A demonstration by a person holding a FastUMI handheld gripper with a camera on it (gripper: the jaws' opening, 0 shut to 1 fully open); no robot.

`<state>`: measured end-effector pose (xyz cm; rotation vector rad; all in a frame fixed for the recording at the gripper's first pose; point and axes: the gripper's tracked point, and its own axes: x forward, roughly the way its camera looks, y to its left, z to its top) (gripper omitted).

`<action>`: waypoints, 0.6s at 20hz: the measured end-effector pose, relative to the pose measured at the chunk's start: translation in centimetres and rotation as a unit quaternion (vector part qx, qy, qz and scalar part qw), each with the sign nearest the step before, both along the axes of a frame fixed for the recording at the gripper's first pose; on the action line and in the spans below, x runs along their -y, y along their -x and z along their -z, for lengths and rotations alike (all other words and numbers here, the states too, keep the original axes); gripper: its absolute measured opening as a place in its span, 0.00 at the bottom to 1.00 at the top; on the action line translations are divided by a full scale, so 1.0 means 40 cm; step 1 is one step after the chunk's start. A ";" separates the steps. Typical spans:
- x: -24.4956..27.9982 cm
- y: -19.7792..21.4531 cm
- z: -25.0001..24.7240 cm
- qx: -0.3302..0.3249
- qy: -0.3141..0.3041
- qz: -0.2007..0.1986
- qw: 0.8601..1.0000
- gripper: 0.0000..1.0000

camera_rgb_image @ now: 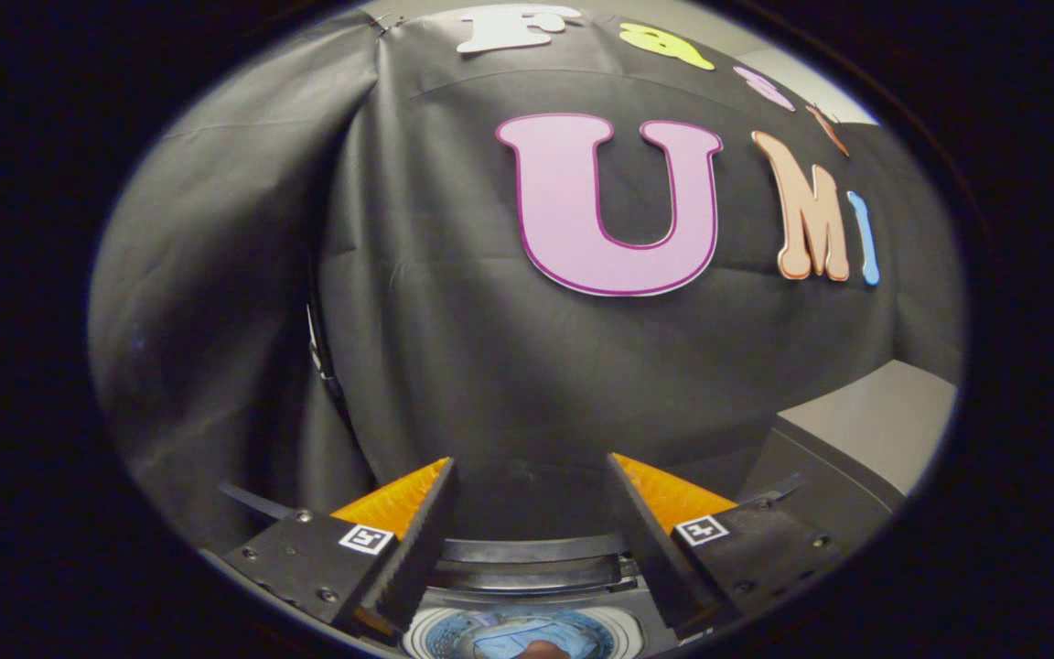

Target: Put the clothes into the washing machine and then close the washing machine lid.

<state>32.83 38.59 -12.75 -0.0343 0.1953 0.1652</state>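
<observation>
On the left hangs the booth's black cloth wall point(243, 302) in loose folds, and low in front of it sits the claw's left finger point(417, 540), a dark ribbed pad backed by orange. The claw point(532, 535) stands wide open with nothing between its fingers; across the gap there is only cloth and, lower down, the dark curved rim of the washing machine point(527, 554). Below that rim, between and beneath the fingers, the round tub opening point(527, 631) shows a pale ring around something blue and crumpled, which I take to be the clothes point(527, 636) already lying inside, though so little of it is visible that I cannot be certain. A small rounded brownish shape sits at the bottom of that patch; what it is I cannot tell. Moving on, the right finger point(650, 540) mirrors the left. Further right stands a grey slab with a darker front face point(865, 439), tilted upward beside the opening; it is probably the raised washing machine lid. By my reading, loading is done and the closing step is in hand: the next move calls for swinging the claw over to that lid, catching its edge and bringing it down over the tub.
</observation>
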 end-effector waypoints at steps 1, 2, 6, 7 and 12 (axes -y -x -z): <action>0.000 0.006 0.000 0.000 0.000 0.001 1.000 0.96; 0.002 0.011 0.001 0.002 -0.001 0.002 1.000 0.96; 0.006 0.032 0.005 0.003 -0.001 0.003 1.000 0.96; 0.006 0.035 0.005 0.004 0.000 0.003 1.000 0.96; 0.011 0.056 0.012 0.005 0.000 0.004 1.000 0.95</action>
